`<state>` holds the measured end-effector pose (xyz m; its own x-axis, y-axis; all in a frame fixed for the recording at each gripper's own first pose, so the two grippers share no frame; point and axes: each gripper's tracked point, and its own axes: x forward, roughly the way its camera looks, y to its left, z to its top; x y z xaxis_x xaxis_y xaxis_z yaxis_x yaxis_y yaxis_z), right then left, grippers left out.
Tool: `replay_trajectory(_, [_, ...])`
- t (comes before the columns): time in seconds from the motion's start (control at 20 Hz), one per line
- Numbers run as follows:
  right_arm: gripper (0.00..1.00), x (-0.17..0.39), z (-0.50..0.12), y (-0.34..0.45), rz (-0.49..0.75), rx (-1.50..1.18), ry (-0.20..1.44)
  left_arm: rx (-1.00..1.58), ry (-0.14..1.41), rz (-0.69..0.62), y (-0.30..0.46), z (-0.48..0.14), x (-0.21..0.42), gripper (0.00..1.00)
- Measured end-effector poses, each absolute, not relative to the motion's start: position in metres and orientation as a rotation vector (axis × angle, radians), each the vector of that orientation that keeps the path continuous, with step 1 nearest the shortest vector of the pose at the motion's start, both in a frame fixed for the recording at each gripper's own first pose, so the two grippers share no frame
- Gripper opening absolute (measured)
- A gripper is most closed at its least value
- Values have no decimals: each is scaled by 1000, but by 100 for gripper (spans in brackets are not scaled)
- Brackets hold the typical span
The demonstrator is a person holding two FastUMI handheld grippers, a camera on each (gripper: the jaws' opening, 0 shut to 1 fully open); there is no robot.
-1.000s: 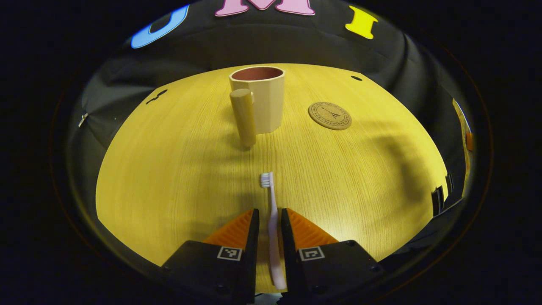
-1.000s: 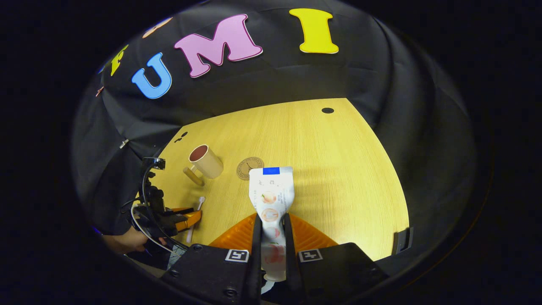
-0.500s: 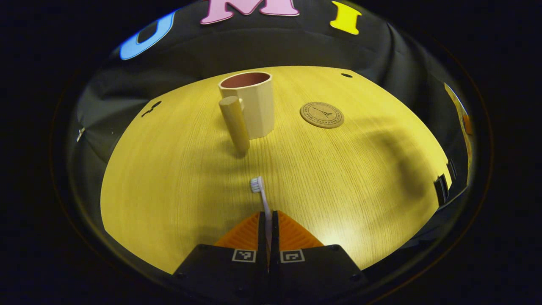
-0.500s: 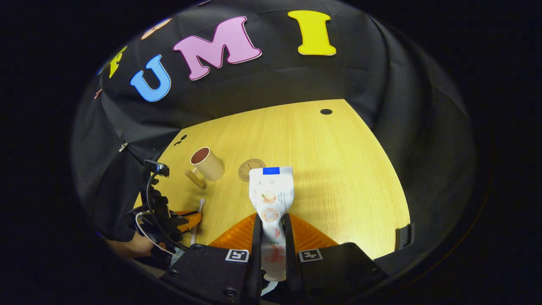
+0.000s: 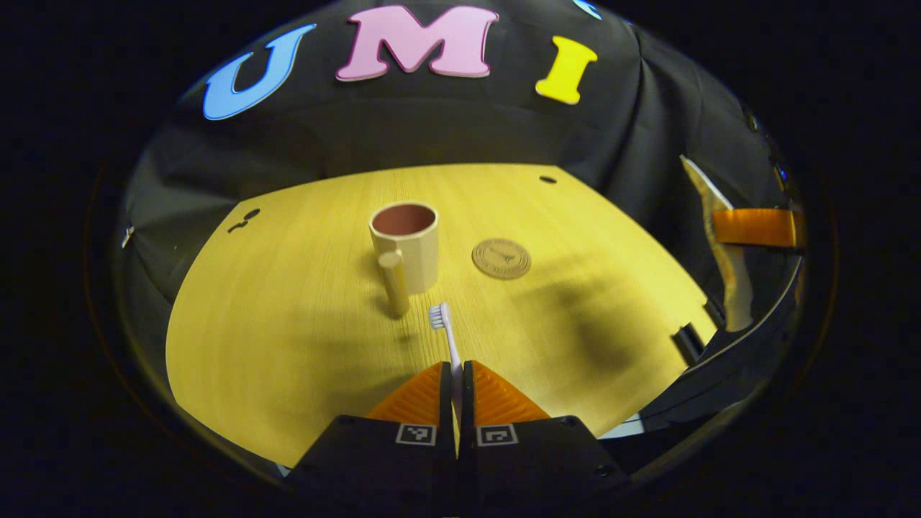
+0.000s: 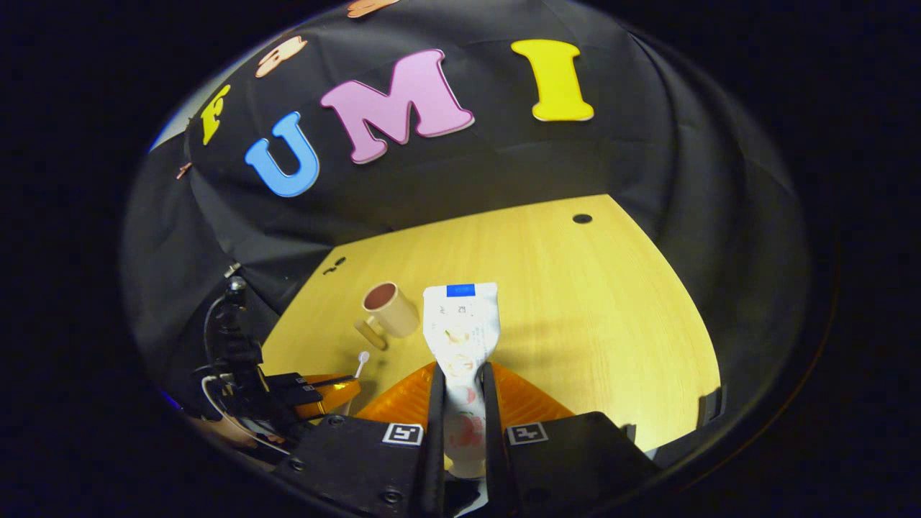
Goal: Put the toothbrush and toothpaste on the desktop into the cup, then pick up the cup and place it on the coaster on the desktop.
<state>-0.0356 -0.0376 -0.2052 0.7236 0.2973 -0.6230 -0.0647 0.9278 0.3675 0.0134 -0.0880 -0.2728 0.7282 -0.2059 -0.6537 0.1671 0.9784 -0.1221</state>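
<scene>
We have the toothbrush [image 5: 445, 334] pinched between the fingers of the left gripper [image 5: 457, 374], bristle head pointing forward and lifted off the desktop [image 5: 273, 338]; its shadow falls on the wood below. The toothpaste [image 6: 460, 331] is likewise clamped in the right gripper [image 6: 459, 378], crimped end forward — held up above the desk.

So both picks look done, and neither item has gone in yet. The cup [image 5: 405, 244] stands upright on the desk ahead of the left gripper, handle toward us, and as far as we can see into its reddish interior it holds nothing. Just to its right lies the round cork coaster [image 5: 501, 258], bare, apart from the cup.

Left for us, by our reckoning: drop the toothbrush into the cup, then the toothpaste, then grasp the cup and set it on the coaster.

At the right edge of the left gripper view, the other gripper shows with the tube in it.
</scene>
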Motion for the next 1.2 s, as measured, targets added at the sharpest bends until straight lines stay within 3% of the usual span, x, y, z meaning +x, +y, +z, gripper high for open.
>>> replay_trajectory(0.35, [23, 43, -150, 38, 332, 394, 528, -203, 446, -146, -34, -144, 16, 6])
replay_trajectory(0.55, [23, 101, -149, 69, 355, 434, 466, -224, 367, -128, -5, -101, 11, 6])
replay_trajectory(0.95, [23, 177, -216, 138, 419, 437, 456, -229, 368, -88, 15, -92, -2, 6])
replay_trajectory(1.2, [23, 191, -277, 169, 444, 394, 506, -240, 411, -45, 18, -110, -11, 6])
